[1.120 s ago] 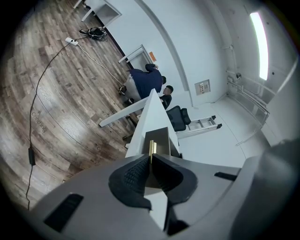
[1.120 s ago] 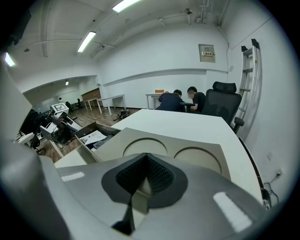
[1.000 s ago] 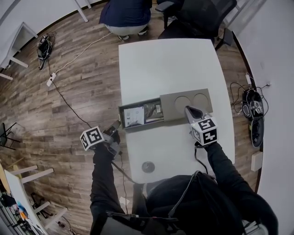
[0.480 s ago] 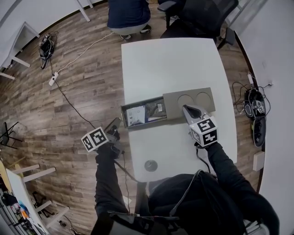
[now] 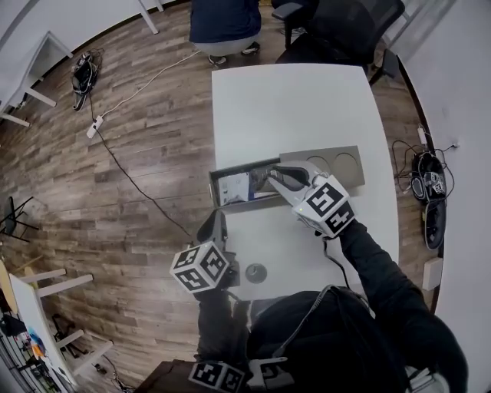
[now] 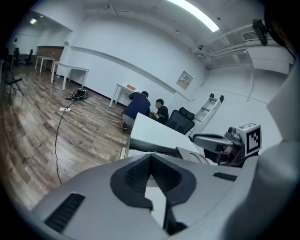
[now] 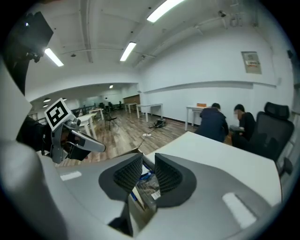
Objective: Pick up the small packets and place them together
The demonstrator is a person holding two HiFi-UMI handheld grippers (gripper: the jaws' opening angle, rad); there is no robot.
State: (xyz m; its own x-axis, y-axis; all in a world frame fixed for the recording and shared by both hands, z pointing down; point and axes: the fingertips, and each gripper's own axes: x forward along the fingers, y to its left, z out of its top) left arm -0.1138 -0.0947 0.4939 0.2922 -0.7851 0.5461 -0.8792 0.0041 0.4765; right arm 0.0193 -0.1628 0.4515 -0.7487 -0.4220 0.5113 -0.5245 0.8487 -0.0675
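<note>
A shallow grey box (image 5: 228, 204) lies open on the white table (image 5: 291, 100), its lid (image 5: 335, 163) with two round recesses slid off to the right. Inside lie small packets: a white-and-blue one (image 5: 232, 187) and a dark one (image 7: 149, 185). My right gripper (image 5: 265, 175) hovers over the box's right part. Its jaws have just been opening and stand apart (image 7: 148, 161); the packets show in the gap below, none gripped. My left gripper (image 5: 221, 219) hangs at the table's front left, apart from the box, its pads meeting at the tip (image 6: 150, 158) with nothing between them.
A round grey disc (image 5: 256, 272) is set into the table near its front edge. Black office chairs (image 5: 337, 31) and a seated person (image 5: 226, 19) are at the far end. A cable with a power strip (image 5: 95, 127) trails over the wooden floor on the left.
My right gripper has swung left from the lid to above the packets in the box. My left gripper has risen from beside the table's left edge and come to its front left corner.
</note>
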